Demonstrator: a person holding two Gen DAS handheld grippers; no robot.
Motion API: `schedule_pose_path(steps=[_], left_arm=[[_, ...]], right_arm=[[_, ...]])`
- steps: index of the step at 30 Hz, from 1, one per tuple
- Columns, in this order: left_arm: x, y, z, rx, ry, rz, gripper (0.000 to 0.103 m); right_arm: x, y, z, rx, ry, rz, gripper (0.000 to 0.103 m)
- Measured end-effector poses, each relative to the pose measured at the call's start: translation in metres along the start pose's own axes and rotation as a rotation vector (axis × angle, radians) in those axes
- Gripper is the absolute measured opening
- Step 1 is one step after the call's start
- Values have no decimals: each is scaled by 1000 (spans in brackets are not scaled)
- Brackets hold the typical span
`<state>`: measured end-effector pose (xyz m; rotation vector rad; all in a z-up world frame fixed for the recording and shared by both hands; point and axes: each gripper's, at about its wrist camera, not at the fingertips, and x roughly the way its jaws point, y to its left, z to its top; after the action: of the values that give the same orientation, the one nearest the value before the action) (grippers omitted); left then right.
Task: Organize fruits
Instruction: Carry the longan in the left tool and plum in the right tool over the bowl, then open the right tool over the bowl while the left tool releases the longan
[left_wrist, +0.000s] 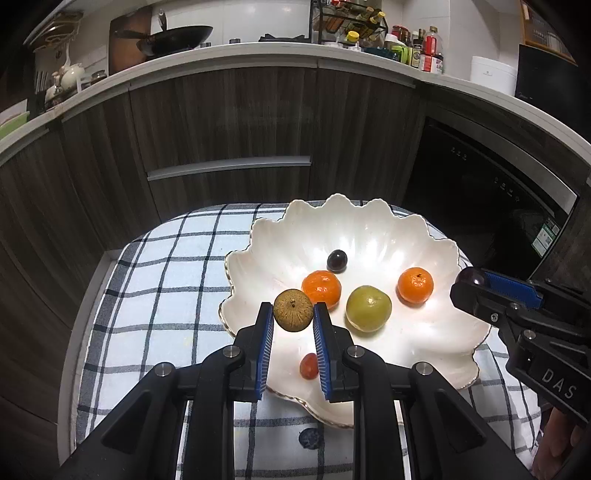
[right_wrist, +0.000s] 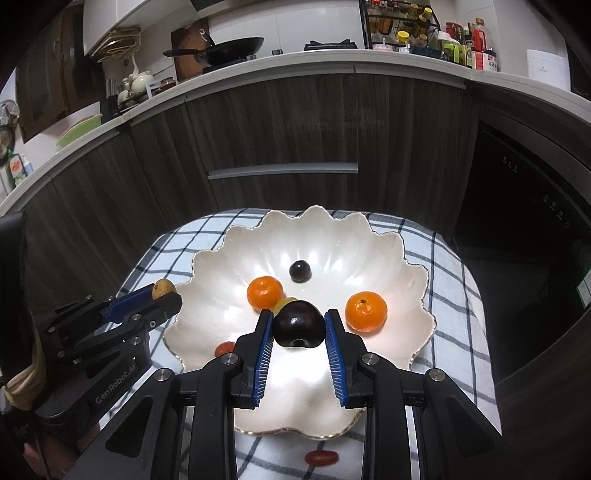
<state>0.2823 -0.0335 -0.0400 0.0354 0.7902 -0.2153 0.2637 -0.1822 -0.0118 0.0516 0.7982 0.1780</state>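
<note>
I am mid-delivery with 2 fruits at once. My left gripper (left_wrist: 293, 314) is clamped on a brown, rough-skinned fruit (left_wrist: 293, 311) over the near left rim of the scalloped white bowl (left_wrist: 373, 225), and my right gripper (right_wrist: 298, 325) is closed around a dark plum (right_wrist: 298, 325) above the bowl's middle. Inside the bowl lie 2 tangerines (left_wrist: 321, 288), a green fruit (left_wrist: 368, 308), a dark grape (left_wrist: 337, 260) and a cherry tomato (left_wrist: 308, 366); another tomato (right_wrist: 320, 458) lies on the checked cloth (left_wrist: 166, 280) outside. Next I judge each fruit needs lowering onto a bare patch before release, so nothing rolls or knocks.
</note>
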Motion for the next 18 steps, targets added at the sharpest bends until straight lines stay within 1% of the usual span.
schedule_pose_path(steps=[7,12,13,14,15,16,17,18], left_arm=[[7,0,2,11,8,-3,23],[5,0,5,18,1,9,39],[5,1,6,17,-1,12,48],[3,2,7,15,-5,16,55],[2,3,8,14,-11,21,57],[1,3,8,17,-15,25,59],[0,3,9,20,-16,29,61],[-1,4,9,22,-15,34,64]], right_arm=[[11,-4,1,0,34,-12,30],[14,-4,3,-1,46,-19,30],[15,-4,3,-5,50,-19,31],[15,-3,3,-7,53,-21,31],[15,-3,4,-7,56,-24,34],[15,-4,5,-2,55,-30,45],[14,-5,5,4,50,-37,52],[13,-6,6,11,41,-45,65]])
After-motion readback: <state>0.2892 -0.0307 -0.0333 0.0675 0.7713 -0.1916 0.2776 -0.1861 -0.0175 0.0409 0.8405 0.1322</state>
